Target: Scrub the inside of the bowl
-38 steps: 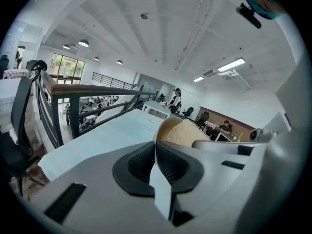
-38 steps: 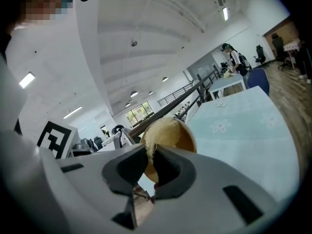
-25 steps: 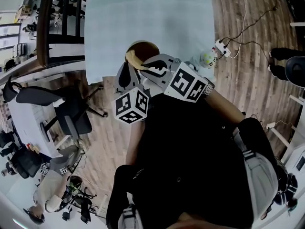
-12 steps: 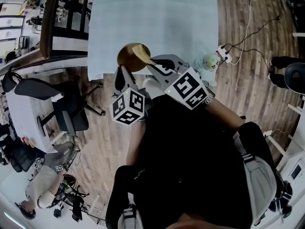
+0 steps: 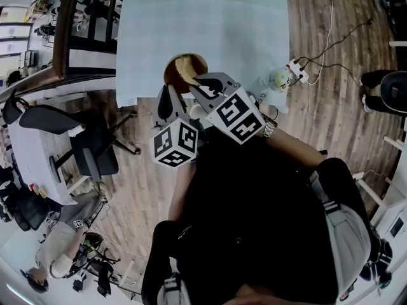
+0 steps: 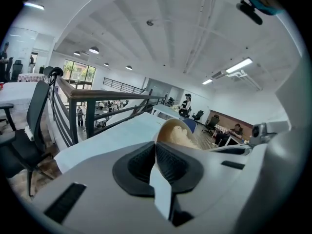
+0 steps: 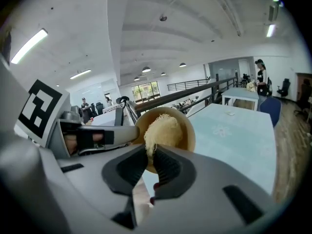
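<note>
The scrubbing itself is the step in hand. The left gripper (image 6: 156, 149) has its jaws closed on the rim of the brown bowl (image 7: 188, 133). It holds the bowl tipped on edge at the near edge of the table (image 5: 210, 24), which wears a pale blue cloth, with the bowl's opening turned towards the right gripper (image 7: 150, 156). That gripper's jaws are clamped on the lower end of a pale, fibrous scrubber (image 7: 163, 129). The rest of the scrubber lies inside the bowl, against its inner wall. In the head view the scrubber shows against the near left part of the inside, and the far right of the wall is bare. As I judge it, the work is under way but not complete, since nothing shows how much of the wall has been covered. The next move likely calls for the right gripper to sweep the scrubber round the wall and across the bottom under light pressure. Meanwhile the left must grip the rim firmly so the bowl does not twist or slip.
</note>
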### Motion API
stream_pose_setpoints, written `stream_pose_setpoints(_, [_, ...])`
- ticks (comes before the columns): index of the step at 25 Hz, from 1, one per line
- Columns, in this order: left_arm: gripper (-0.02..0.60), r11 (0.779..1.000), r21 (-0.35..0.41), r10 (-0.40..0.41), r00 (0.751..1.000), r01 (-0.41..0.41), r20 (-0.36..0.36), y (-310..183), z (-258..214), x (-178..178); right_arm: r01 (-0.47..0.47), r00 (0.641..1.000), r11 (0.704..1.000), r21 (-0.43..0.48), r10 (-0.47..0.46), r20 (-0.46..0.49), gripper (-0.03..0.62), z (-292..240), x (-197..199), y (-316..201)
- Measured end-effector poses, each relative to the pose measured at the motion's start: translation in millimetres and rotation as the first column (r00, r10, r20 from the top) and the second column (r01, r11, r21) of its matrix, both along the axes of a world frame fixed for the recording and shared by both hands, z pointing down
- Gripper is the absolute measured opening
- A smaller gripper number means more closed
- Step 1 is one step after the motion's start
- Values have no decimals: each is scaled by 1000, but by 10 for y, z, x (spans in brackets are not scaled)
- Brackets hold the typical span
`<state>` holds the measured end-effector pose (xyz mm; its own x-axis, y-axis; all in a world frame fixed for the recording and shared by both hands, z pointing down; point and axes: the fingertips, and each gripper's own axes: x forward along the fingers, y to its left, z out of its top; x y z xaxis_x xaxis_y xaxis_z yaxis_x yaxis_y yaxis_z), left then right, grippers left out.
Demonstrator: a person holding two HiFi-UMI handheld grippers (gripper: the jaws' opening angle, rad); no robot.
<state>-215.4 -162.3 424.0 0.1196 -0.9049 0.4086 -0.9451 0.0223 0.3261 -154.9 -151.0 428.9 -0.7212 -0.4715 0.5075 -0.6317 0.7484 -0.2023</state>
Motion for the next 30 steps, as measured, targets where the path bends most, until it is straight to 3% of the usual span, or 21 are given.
stream_pose_setpoints(9, [20,1000,-16,-3,1000,2,-8,17,55,-40,179,977,980,-87,-167,130,41,-69,-188,213])
stream_pose_setpoints(15, [18,1000,-20,-21,1000,21,14,33,105,-96,236,958,966,-108,-212,196,41,-145,-180,313])
stream_pose_setpoints(18, [20,999,-18,-46,998,47,35,42,117,-167,196,967,976,-99,-176,182,41,-180,-116,255])
stream_pose_setpoints(25, [20,994,-4,-107,989,108,102,93,102,-374,48,999,997,-59,-47,10,41,-29,87,37])
stream_pose_setpoints(27, [20,995,9,-95,989,95,115,94,66,-350,32,999,996,-82,-33,-21,41,57,81,29])
stream_pose_setpoints(30, [21,998,16,-67,992,65,109,95,45,-248,20,1000,987,-157,-20,5,41,167,52,37])
